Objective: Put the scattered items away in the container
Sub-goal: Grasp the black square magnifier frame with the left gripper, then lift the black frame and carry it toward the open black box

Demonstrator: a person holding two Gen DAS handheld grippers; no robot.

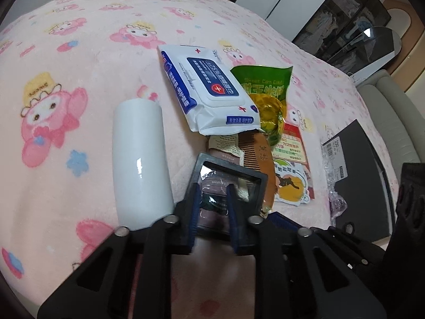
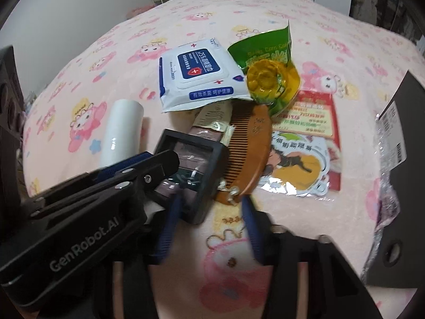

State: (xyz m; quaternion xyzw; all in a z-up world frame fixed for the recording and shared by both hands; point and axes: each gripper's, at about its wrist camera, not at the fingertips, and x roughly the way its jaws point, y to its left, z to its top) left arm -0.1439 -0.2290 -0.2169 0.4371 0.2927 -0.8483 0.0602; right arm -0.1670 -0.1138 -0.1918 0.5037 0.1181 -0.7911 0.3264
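Pink cartoon-print blanket [image 1: 79,53] covers the bed; items lie clustered mid-surface. Left gripper [image 1: 212,199] has its blue fingers [image 1: 195,207] set narrow, either side of a black framed magnifier [image 1: 228,183], one finger over the frame's edge and one over the lens; whether they actually pinch it cannot be told. Right gripper [image 2: 209,212] stands wide, nothing between its fingers, tips just short of the wooden comb [image 2: 249,148] and the magnifier's near corner. The comb lies beside the magnifier, touching it, both resting over a brownish packet [image 2: 209,122]. A white cylinder [image 1: 140,164] lies on its side left of the magnifier. Beyond: white-and-blue wipes pack [image 1: 209,90], partly overlapping a green corn snack bag [image 1: 268,98]. Red card and cartoon sticker packet [image 2: 300,156] sit right of the comb. Dark box [image 1: 364,175], labelled, sits at the bed's right edge, well apart from the cluster.
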